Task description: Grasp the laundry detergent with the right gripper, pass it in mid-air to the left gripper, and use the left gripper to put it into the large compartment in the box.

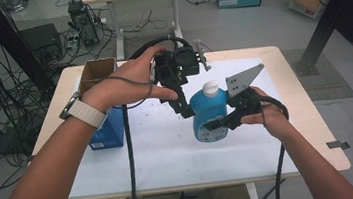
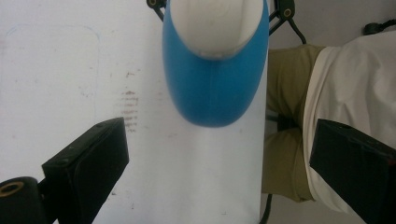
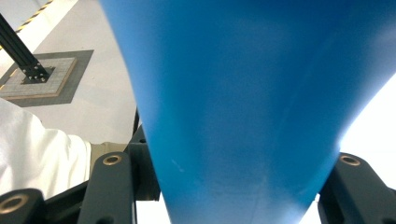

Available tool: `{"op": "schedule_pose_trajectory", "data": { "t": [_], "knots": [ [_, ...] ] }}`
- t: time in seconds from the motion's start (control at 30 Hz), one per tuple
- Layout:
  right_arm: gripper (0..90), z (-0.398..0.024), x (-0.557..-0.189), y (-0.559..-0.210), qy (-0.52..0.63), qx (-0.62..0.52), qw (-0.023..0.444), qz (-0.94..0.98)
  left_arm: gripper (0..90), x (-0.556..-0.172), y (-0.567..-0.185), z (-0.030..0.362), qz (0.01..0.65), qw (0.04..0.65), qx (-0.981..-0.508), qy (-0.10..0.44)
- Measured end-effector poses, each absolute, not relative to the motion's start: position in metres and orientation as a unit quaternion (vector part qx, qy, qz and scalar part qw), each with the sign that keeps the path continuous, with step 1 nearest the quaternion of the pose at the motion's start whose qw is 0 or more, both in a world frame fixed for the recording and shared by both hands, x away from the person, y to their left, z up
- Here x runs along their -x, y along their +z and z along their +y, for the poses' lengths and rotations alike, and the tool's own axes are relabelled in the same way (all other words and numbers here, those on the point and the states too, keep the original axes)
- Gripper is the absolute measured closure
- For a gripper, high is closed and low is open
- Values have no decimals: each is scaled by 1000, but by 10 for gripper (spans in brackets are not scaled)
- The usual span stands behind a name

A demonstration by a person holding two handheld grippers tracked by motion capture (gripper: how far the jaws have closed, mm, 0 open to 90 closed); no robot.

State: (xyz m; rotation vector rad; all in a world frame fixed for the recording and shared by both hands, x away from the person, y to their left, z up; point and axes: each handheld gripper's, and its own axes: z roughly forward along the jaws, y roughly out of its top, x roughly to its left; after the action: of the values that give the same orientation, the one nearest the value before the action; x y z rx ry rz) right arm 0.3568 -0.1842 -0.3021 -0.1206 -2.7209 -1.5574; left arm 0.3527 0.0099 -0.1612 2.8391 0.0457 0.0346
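A blue bottle (image 1: pixel 208 116) with a white cap (image 1: pixel 209 89) stands upright at the middle of the table. My right gripper (image 1: pixel 213 124) comes in from the right and is shut on the bottle's lower body; in the right gripper view the blue bottle (image 3: pixel 233 102) sits between both jaws. My left gripper (image 1: pixel 185 109) hangs fingers-down just left of the cap, open and holding nothing. In the left gripper view the bottle (image 2: pixel 215 88) and cap (image 2: pixel 217 23) lie ahead of the wide-apart gripper (image 2: pixel 224 140). Whether the bottle's base touches the paper I cannot tell.
White paper (image 1: pixel 170 150) covers the wooden table (image 1: pixel 312 119). A blue box (image 1: pixel 109 132) and an open cardboard box (image 1: pixel 97 71) stand at the left, behind my left wrist. Cables trail from both grippers toward the front edge. A desk and floor cables lie beyond the table.
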Motion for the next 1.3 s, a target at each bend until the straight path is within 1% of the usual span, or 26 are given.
{"op": "schedule_pose_trajectory", "data": {
  "t": [0.3, 0.5, 1.3],
  "knots": [
    [429, -177, -356, -305, -490, 36, 9, -871, 49, -354, -164, 6, 12, 151, -988, 10],
    [429, -173, -356, -305, -487, 26, 1, -873, 49, -354, -165, 5, 12, 151, -988, 8],
    [429, -166, -357, -311, -485, 30, 2, -874, 49, -355, -169, 3, 16, 149, -989, 5]
  ]
}}
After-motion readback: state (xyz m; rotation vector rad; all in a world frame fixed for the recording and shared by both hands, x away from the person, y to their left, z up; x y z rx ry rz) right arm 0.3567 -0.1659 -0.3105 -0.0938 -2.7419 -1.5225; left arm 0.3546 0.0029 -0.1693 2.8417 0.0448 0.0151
